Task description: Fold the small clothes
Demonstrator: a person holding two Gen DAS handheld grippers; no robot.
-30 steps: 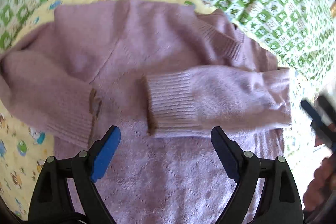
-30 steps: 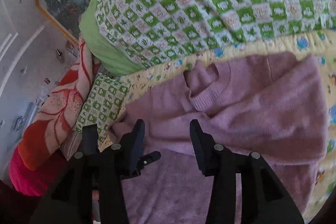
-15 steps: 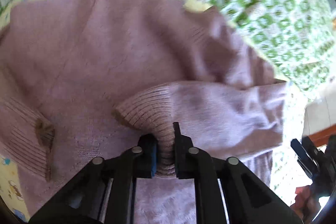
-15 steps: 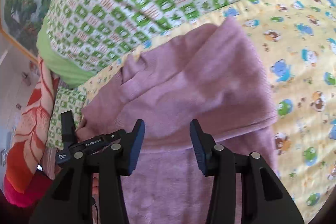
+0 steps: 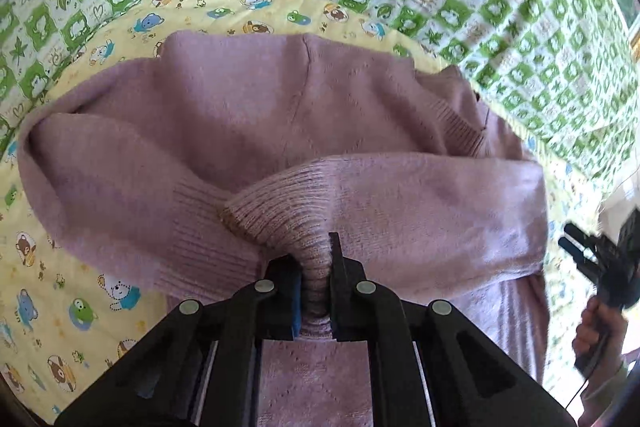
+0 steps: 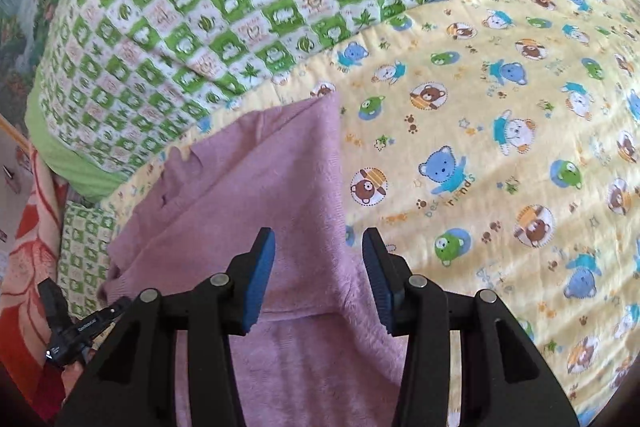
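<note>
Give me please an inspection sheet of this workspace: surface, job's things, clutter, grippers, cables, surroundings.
Surface: yellow bear-print sheet on a bed.
Job's things: pink sweater lying flat, sleeves folded across the body.
Clutter: nothing seen.
Grippers: left gripper shut on a sleeve cuff; right gripper open over the sweater's edge, jaws just opening, pressing nothing.
Cables: thin cable below the person's hand.
Surroundings: green checked quilt, red patterned blanket.

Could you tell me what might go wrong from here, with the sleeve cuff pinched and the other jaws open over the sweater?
1. The left gripper pinches only the ribbed cuff; pulling may stretch the knit or let it slip out.
2. Moving that sleeve could drag the other sleeve beside it and undo the fold.
3. The right gripper, whose jaws have just been opening, hangs above the sweater edge; closing there may also catch the yellow bear-print sheet.
</note>
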